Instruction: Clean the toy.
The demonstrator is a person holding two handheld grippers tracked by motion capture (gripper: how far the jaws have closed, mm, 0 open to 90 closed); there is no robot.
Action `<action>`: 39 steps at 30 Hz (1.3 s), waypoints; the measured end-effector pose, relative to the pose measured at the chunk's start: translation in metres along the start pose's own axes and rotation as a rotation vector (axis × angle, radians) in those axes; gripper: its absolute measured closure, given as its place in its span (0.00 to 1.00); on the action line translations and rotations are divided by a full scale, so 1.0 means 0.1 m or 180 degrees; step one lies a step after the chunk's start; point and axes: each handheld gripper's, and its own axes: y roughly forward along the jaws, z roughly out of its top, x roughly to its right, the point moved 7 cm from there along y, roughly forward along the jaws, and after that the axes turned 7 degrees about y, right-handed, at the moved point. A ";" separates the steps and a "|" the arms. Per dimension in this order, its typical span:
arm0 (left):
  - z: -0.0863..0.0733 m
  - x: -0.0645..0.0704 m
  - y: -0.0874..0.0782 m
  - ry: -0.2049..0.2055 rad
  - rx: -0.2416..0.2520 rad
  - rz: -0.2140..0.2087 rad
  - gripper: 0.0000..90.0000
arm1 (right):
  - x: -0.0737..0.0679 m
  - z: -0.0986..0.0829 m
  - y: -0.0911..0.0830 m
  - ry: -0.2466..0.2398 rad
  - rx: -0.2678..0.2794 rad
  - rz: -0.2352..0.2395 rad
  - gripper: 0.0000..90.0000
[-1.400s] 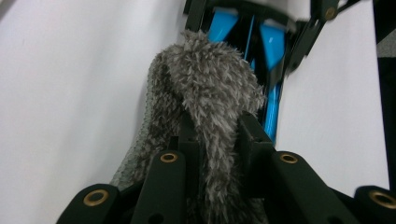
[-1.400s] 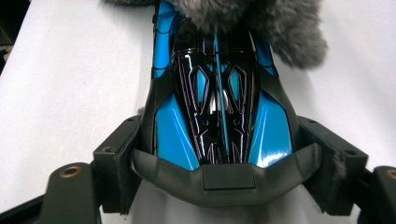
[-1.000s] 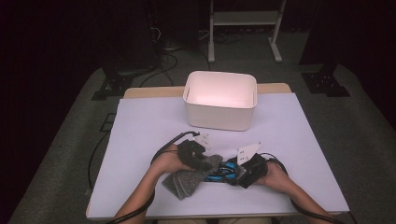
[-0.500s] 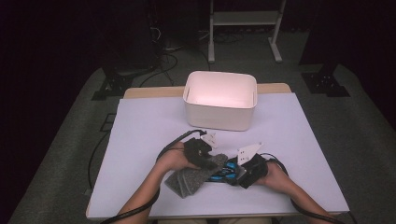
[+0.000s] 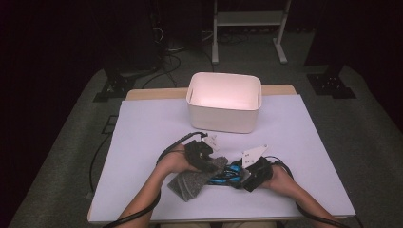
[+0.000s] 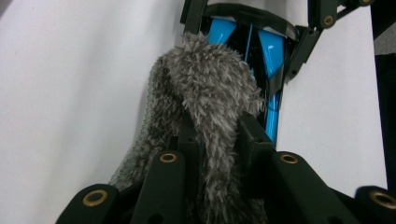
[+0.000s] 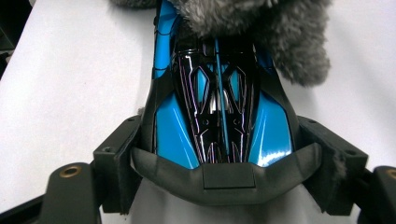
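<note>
On the near edge of the table [image 5: 142,142], from left to right: a grey fluffy cloth [image 5: 192,183], the left gripper [image 5: 205,159], a blue-and-black toy car [image 5: 227,174] and the right gripper [image 5: 251,178]. Left gripper: its fingers [image 6: 252,140] are clamped on a fold of the cloth [image 6: 210,93], which is lifted and draped against the far end of the car [image 6: 261,51]. The rest of the cloth lies flat on the table beside the left hand [image 5: 178,161]. Right gripper: its fingers [image 7: 114,158] are closed against the two sides of the car [image 7: 215,112], holding it steady by its rear end; the cloth [image 7: 280,32] covers the car's far end. Behind them, well apart, stands an empty white bin [image 5: 223,100]. Judged state of work: the car appears to be undergoing wiping, with only one end under the cloth; the shiny middle and rear are left, and nothing has yet gone into the bin.
</note>
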 end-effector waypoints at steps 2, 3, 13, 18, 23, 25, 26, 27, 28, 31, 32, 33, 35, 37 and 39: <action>0.06 -0.01 0.00 0.0015 0.0056 -0.0007 0.83 | 0.00 0.00 0.00 0.0004 -0.0006 -0.0004 0.25; 0.11 0.00 0.01 0.0023 0.0122 -0.0038 0.83 | 0.00 0.00 0.00 0.0004 -0.0006 -0.0004 0.25; 0.19 0.04 0.11 0.0108 0.0159 -0.0140 0.83 | -0.01 0.00 0.00 0.0029 -0.0010 -0.0013 0.25; -0.03 0.03 0.00 -0.0043 0.0156 -0.0105 0.83 | -0.01 0.00 0.00 0.0017 -0.0014 -0.0022 0.25; -0.28 0.01 -0.08 -0.0152 0.0035 -0.0040 0.83 | 0.00 0.00 0.00 -0.0003 -0.0011 -0.0026 0.25; -0.31 0.02 -0.09 -0.0208 0.0116 -0.0046 0.83 | 0.00 0.00 0.00 0.0005 -0.0017 -0.0020 0.25; -0.31 0.03 -0.08 -0.0227 0.0142 -0.0060 0.83 | 0.00 0.00 0.00 0.0002 -0.0021 -0.0019 0.25; -0.30 0.03 -0.08 -0.0213 0.0155 -0.0061 0.83 | 0.00 0.00 0.00 0.0001 -0.0020 -0.0021 0.25; -0.27 0.04 -0.07 -0.0193 0.0179 -0.0069 0.83 | 0.00 0.00 0.00 0.0001 -0.0020 -0.0021 0.25; -0.11 0.13 -0.02 -0.0029 0.0248 -0.0131 0.82 | 0.00 0.00 0.00 0.0000 -0.0009 -0.0028 0.25; -0.02 0.17 0.00 0.0119 0.0157 -0.0085 0.80 | -0.01 0.00 0.00 0.0012 -0.0009 -0.0022 0.25; -0.02 0.17 0.00 0.0119 0.0157 -0.0085 0.80 | -0.01 0.00 0.00 0.0012 -0.0009 -0.0022 0.25; 0.04 0.21 0.00 0.0153 0.0199 -0.0141 0.80 | 0.00 0.00 0.00 0.0004 -0.0006 -0.0024 0.25; 0.08 0.26 0.03 0.0227 0.0211 -0.0213 0.80 | -0.01 0.00 0.00 0.0013 -0.0015 -0.0023 0.25; 0.07 0.27 0.05 0.0239 0.0181 -0.0195 0.81 | -0.01 0.00 0.00 0.0010 -0.0009 -0.0027 0.25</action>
